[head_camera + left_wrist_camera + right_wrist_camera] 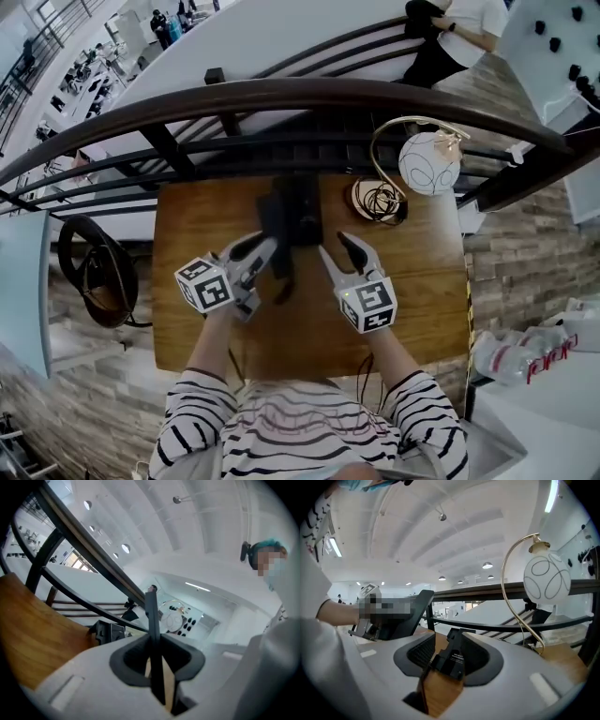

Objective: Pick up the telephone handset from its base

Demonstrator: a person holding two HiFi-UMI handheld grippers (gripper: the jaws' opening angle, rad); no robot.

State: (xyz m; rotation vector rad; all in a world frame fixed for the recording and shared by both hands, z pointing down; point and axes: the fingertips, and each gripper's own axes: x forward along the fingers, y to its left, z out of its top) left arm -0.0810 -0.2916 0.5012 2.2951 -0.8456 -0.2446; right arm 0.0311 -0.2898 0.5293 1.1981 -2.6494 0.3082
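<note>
Left gripper (265,251) is clamped on the telephone handset (272,220), left of the base (305,211) at frame centre, right gripper (339,248) open and empty: lift straight, grip firm, watch what looks like the cord (281,292) snagging.

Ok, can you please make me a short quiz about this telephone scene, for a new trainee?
1. True or false: the right gripper is open and holds nothing.
2. Which one holds the handset? A) the left gripper B) the right gripper C) neither
3. Fill in: in the head view, the white globe lamp stands at the far ____ corner of the table.

Key: 1 true; 2 A; 3 right.
</note>
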